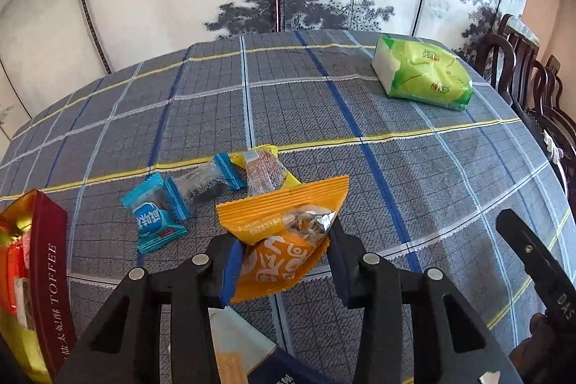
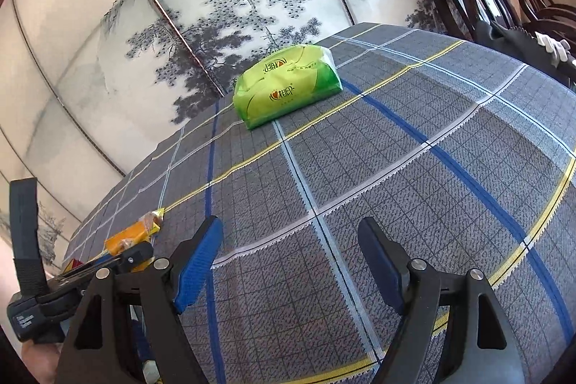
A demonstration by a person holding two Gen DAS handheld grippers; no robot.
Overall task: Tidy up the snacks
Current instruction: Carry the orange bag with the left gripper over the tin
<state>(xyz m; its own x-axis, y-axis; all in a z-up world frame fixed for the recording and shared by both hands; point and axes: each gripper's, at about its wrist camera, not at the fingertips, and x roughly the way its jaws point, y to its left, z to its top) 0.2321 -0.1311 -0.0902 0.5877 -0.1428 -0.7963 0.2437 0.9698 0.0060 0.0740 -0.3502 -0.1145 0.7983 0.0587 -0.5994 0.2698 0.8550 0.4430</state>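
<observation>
1. The left gripper is angled steeply down, its blue pads clamped on an orange snack packet near the tablecloth's near edge.
2. The right gripper is held with jaws apart over bare cloth, nothing between them.
3. Only the left wrist view shows the blue candies and the toffee box at the left edge.
4. A green tissue pack is seen at the far edge in both views.

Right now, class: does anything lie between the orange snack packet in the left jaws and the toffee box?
Nothing visible does. The orange snack packet sits in the left gripper; bare tablecloth separates it from the toffee box. The blue candies lie beyond that path.
</observation>
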